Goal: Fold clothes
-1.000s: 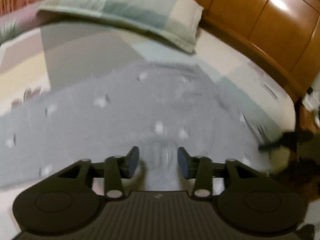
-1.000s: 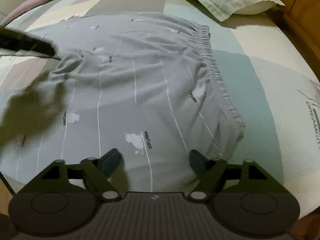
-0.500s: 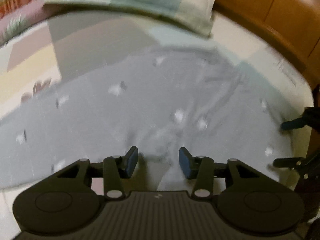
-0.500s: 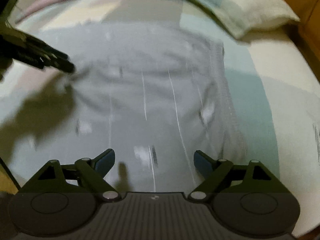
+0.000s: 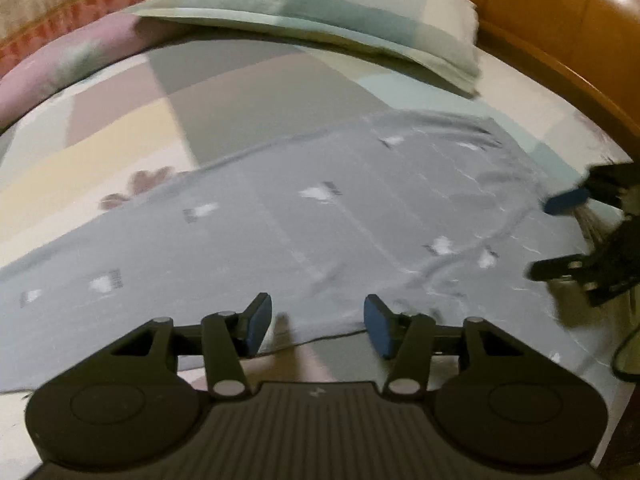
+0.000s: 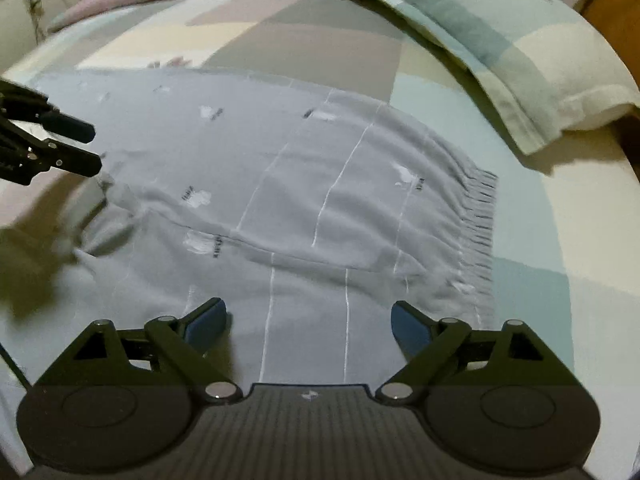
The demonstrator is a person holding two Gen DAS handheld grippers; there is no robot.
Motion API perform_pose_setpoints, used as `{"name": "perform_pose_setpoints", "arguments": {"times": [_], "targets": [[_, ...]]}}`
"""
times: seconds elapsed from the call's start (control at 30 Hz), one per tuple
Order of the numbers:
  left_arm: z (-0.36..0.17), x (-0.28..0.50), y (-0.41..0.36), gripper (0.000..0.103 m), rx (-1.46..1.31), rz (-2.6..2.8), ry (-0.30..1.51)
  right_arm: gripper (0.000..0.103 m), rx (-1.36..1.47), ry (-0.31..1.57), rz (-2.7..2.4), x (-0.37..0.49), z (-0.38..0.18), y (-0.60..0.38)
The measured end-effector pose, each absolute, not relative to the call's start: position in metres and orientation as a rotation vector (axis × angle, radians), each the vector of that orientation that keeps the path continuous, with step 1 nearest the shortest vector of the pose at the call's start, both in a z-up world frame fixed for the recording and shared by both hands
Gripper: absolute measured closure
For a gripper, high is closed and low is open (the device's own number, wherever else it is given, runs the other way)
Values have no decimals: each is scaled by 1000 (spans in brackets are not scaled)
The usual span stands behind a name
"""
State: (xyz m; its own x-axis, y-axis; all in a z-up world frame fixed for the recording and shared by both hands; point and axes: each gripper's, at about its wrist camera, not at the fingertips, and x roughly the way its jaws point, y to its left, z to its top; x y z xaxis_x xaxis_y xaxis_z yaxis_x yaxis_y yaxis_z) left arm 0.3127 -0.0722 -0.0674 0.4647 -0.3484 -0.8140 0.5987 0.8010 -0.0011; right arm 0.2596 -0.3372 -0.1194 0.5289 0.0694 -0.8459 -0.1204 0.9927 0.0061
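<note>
Plainly, risks:
Left gripper (image 5: 318,328): parted, had just been opening, empty over the grey printed trousers (image 5: 280,232) (near hem).
Right gripper (image 6: 308,320): spread wide, empty.
Risk: snagging one layer only.

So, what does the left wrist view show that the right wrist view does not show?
Only the left wrist view shows the wooden headboard, the long leg part of the grey trousers running to the left, and the trousers' near hem edge between the pads of the open left tool.

Only the right wrist view shows the gathered elastic waistband and the fold across the trousers, in front of the open right tool.

Both show the trousers, the checked pillow, the patchwork bed sheet and the other tool at the picture's edge.
</note>
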Motion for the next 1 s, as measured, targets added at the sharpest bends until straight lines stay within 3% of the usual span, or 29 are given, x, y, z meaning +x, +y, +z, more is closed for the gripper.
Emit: {"name": "perform_pose_setpoints", "arguments": {"times": [0.4,0.53,0.7,0.9,1.0], "targets": [[-78,369,-24,47,230,-460,1003,9,10,1078,15,276,-125,-273],[-37,352,25,47,184,-441,957,6,28,1075,5,264,-103,-259],[-12,309,91,47,275,-432,1031,1,41,1126,26,246,-100,-233],[-38,237,121,46,331,-492,1162,0,-11,1199,4,233,-133,-197],[-58,209,123,45,311,-507,1184,0,-1,1134,-18,225,-134,-193]]}}
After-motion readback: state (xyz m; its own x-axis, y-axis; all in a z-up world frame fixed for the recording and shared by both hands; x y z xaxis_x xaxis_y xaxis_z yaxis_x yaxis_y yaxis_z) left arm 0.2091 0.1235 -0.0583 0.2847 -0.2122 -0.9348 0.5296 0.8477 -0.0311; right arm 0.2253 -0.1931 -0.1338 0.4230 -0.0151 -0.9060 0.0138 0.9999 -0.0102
